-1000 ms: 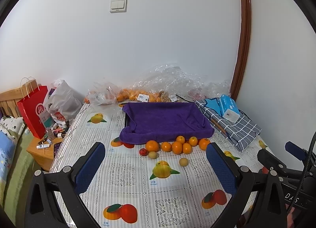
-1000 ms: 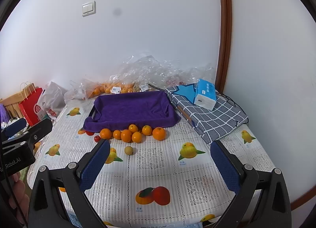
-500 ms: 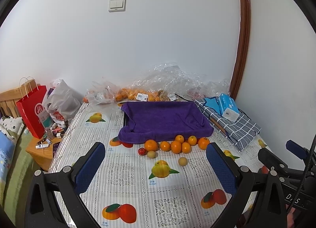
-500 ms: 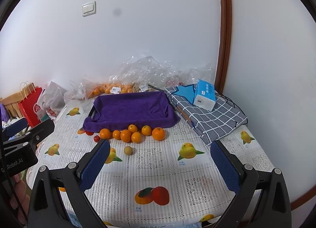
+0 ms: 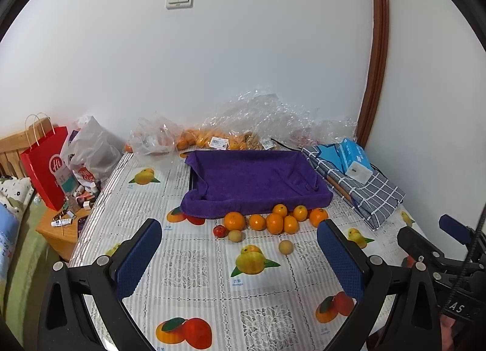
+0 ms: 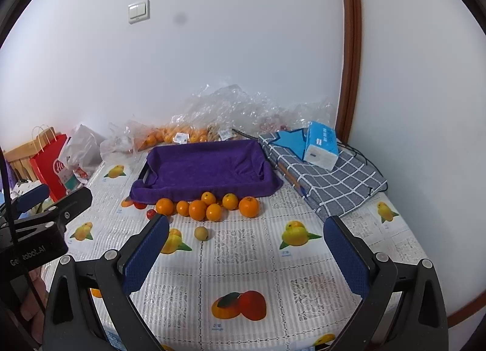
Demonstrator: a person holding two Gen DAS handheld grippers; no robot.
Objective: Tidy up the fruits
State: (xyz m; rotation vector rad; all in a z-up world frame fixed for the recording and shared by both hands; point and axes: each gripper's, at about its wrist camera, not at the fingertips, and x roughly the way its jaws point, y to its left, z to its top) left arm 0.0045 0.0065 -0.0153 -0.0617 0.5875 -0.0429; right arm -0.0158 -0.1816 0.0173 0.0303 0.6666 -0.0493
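a: left wrist view? 
b: left gripper [image 5: 235, 255] fingers apart, empty; oranges [image 5: 275, 219] on the desk [image 5: 194, 269] touching the purple tray [image 5: 255, 182].

a: right wrist view? 
b: right gripper [image 6: 244, 252] fingers apart, empty; oranges [image 6: 209, 206] ahead.

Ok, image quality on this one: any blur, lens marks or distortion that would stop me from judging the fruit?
Left wrist view: sharp, evenly lit; fisheye bows the brown door frame, and the oranges read clearly. Right wrist view: equally sharp, but a dark smudge sits over the white wall, clear of the fruit; the same bowing shows.
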